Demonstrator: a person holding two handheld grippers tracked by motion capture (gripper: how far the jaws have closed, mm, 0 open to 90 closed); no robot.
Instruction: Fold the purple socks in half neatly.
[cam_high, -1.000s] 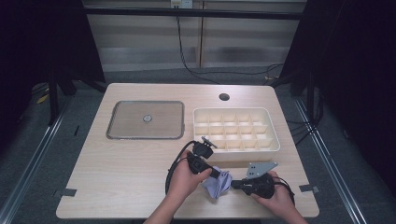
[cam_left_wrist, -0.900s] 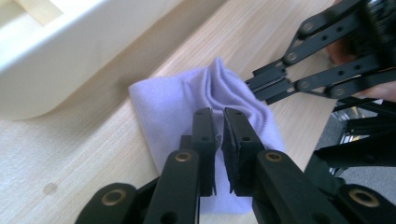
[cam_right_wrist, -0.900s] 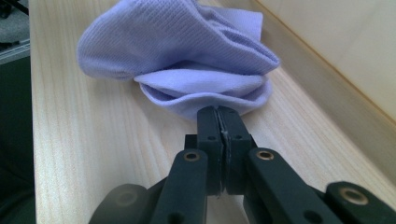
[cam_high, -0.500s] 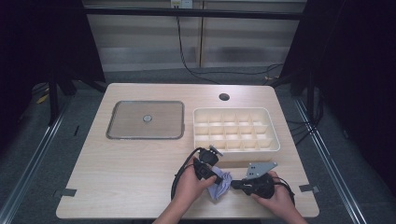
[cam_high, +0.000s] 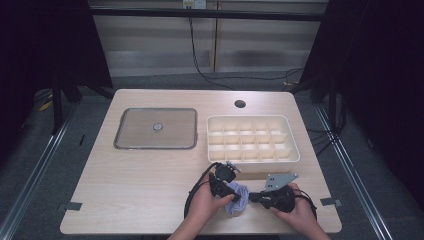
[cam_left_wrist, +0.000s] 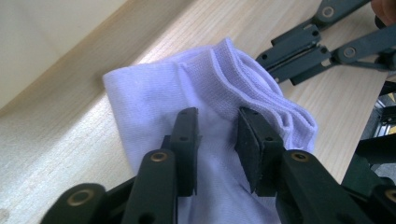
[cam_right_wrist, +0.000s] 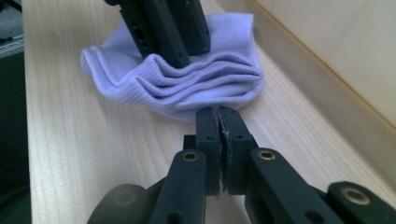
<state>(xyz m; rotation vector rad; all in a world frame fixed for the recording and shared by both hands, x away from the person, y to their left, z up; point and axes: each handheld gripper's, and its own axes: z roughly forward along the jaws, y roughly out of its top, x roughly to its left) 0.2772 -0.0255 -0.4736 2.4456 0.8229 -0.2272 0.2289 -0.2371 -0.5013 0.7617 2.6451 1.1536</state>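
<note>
Lying bunched near the table's (cam_high: 150, 200) front edge between left gripper (cam_high: 226, 189) and right gripper (cam_high: 257, 197), the lilac sock (cam_high: 238, 203) is half hidden by hands — the left gripper view shows jaws just opening, parted over it — the right gripper view shows jaws pinched on its edge.

I see a pale lilac sock (cam_left_wrist: 187, 98), folded over in soft layers with its ribbed cuff bunched, lying crumpled on the bench (cam_high: 140, 190) near its front edge.
</note>
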